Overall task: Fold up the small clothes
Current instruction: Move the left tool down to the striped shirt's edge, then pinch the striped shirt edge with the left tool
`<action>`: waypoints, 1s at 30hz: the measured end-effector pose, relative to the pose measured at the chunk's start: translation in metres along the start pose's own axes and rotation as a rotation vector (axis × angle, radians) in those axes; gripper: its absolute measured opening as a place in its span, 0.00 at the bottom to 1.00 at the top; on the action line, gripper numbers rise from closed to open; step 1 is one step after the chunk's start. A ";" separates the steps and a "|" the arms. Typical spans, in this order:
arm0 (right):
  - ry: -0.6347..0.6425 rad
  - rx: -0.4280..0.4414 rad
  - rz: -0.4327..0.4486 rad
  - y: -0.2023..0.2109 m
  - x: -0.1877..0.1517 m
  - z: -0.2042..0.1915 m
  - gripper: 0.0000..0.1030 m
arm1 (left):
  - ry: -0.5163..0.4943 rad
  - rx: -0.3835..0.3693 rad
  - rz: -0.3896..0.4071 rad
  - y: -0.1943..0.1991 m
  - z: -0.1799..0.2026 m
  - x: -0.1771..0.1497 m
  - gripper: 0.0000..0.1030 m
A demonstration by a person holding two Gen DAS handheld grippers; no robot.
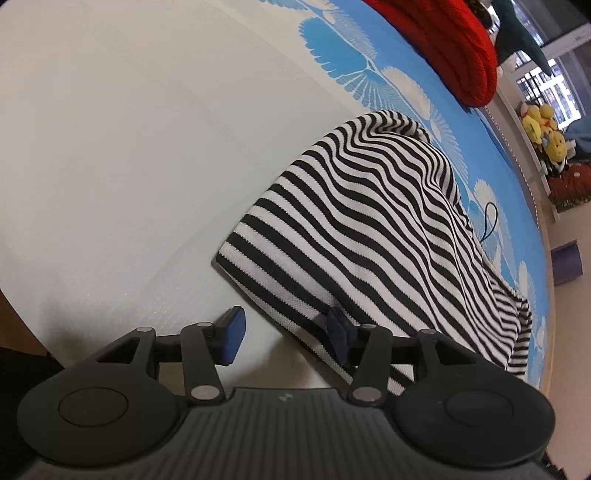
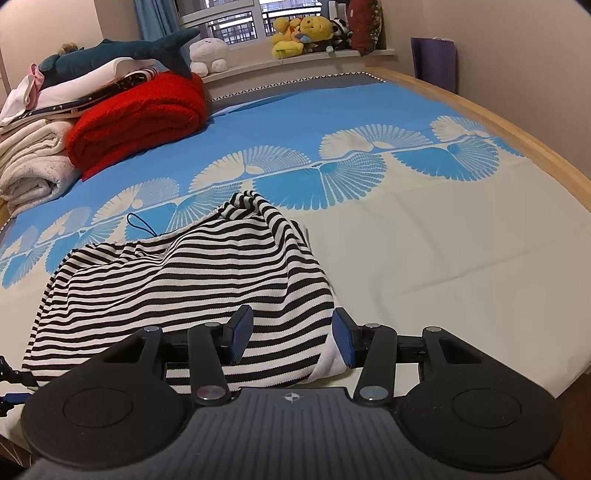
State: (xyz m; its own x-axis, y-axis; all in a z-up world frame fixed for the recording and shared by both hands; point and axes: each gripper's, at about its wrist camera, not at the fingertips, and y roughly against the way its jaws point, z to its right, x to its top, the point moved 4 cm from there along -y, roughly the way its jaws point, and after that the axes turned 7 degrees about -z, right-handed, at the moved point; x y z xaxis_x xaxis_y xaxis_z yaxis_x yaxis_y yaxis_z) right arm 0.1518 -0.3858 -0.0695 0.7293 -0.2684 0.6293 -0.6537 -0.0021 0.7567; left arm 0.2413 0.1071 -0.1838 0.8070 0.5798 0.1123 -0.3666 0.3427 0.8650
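Now the striped knit top (image 2: 192,273) lies bunched at lower centre, its hem between the wide-open right gripper (image 2: 291,338) fingers; the left gripper (image 1: 286,334), also open and empty, sits at its left edge.

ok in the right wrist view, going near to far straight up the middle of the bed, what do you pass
right gripper with jaws open → striped garment → white part of the bedsheet's fan-pattern border → plain blue part of the sheet → windowsill with yellow plush toys
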 end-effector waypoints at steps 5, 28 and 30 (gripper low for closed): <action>-0.003 -0.010 0.001 0.000 -0.001 0.002 0.48 | 0.047 -0.019 0.006 -0.003 -0.004 0.004 0.53; 0.020 -0.056 0.051 0.019 0.009 0.000 0.48 | 0.197 -0.094 0.013 -0.014 -0.005 0.019 0.25; 0.030 -0.069 0.078 0.030 0.022 0.003 0.48 | 0.136 -0.065 0.015 -0.014 0.001 0.018 0.12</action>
State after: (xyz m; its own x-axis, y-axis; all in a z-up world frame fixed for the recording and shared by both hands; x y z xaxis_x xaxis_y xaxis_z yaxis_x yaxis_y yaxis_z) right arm 0.1477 -0.3949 -0.0338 0.6834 -0.2359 0.6909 -0.6939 0.0841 0.7151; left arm 0.2615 0.1118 -0.1938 0.7327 0.6784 0.0542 -0.4110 0.3777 0.8297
